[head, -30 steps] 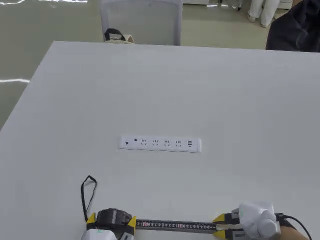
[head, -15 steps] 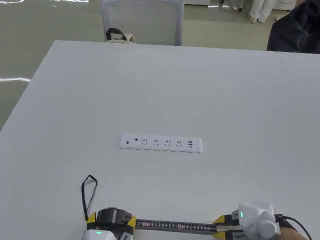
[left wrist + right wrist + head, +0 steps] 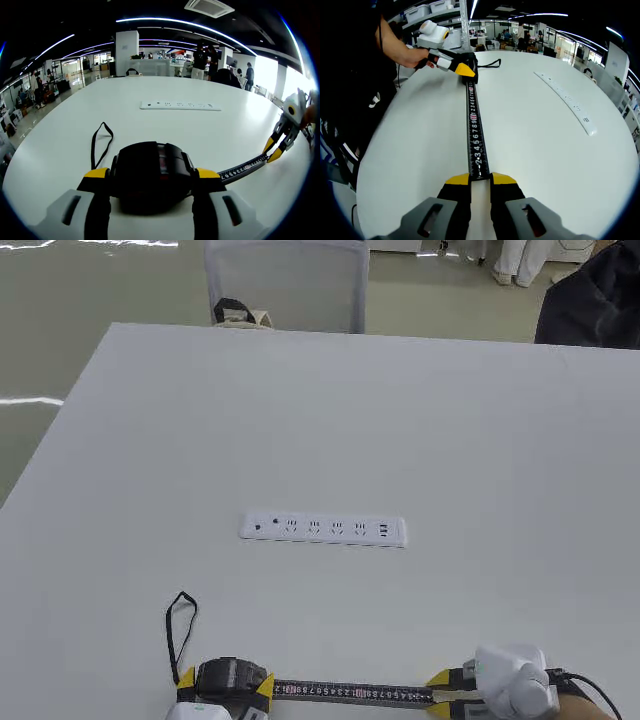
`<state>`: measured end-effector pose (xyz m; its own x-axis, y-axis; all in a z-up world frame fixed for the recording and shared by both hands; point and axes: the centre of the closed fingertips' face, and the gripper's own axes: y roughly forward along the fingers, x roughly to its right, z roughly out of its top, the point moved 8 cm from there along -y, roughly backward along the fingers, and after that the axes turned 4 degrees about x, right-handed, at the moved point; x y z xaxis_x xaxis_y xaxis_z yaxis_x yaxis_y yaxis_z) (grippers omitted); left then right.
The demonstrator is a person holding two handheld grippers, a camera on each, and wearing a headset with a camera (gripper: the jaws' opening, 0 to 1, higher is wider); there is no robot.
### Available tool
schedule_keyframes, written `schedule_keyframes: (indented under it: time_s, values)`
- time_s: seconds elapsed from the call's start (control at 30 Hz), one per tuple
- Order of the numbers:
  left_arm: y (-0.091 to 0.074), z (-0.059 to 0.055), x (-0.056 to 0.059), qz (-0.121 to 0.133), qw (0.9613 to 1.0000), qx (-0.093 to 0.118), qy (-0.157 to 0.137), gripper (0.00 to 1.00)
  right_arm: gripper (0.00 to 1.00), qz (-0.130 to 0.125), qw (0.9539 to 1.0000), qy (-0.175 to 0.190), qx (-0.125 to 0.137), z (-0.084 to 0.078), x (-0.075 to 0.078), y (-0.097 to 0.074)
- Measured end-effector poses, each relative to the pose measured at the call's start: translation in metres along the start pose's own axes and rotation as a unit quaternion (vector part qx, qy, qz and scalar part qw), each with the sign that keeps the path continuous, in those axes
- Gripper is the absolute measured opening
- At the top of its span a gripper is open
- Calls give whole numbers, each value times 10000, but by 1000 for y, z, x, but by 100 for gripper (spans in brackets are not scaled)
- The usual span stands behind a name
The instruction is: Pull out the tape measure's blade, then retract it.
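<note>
Left claw (image 3: pixel 226 681) grips rigid tape measure (image 3: pixel 150 167) by its sides, right claw (image 3: pixel 480 179) pinches blade (image 3: pixel 473 120) tip; springy steel, likely snaps back.

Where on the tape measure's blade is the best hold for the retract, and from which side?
The blade's free end, approached end-on as the right tongs are: the blade lies straight and flat on the table, running away to the case clamped in the left tongs.

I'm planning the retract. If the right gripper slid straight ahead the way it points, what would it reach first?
Following the blade, it would likely meet the tape measure case clamped in the left gripper.
</note>
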<state>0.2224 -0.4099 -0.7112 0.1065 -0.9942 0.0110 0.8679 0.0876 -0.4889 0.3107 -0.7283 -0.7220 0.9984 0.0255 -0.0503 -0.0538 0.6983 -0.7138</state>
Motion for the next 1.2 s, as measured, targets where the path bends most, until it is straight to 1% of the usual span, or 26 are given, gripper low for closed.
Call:
schedule_keyframes:
  time_s: [0.27, 0.4, 0.5, 0.53, 0.57, 0.6, 0.77, 0.9, 1.0, 1.13, 1.2]
  values:
    - [0, 0, -1, -12, 10000, 5, -29, 63, 12, 18, 10000, -20, -7, 4, 0, 2]
    - [0, 1, 1, -7, 10000, 23, -5, 64, 12, 24, 10000, -55, -12, 5, 0, 4]
    - [1, 0, 1, 32, 9999, -34, -88, 65, 12, 21, 10000, -41, -4, 5, 0, 5]
    - [2, -1, 1, 62, 9998, -67, -166, 66, 12, 17, 10000, -59, -14, 5, 1, 5]
    - [2, -2, 1, 123, 9994, -57, -318, 66, 12, 19, 10000, -56, -24, 5, 0, 5]
    - [3, -2, 1, 144, 9991, -60, -403, 66, 12, 29, 10000, -72, -33, 5, 0, 5]
    - [5, -1, 2, 218, 9987, -56, -446, 68, 12, 31, 10000, -62, -30, 6, 0, 5]
    - [6, 0, 2, 361, 9975, -50, -610, 69, 12, 28, 10000, -62, -34, 5, 0, 5]
    - [5, 1, 4, 411, 9973, -80, -600, 68, 12, 10, 10000, -53, -25, 6, 0, 4]
    - [4, -1, 2, 419, 9973, -100, -600, 67, 12, 8, 10000, -47, -23, 5, 0, 5]
    - [6, -5, 1, 414, 9973, -100, -596, 67, 12, 4, 10000, -38, 23, 7, 0, 5]
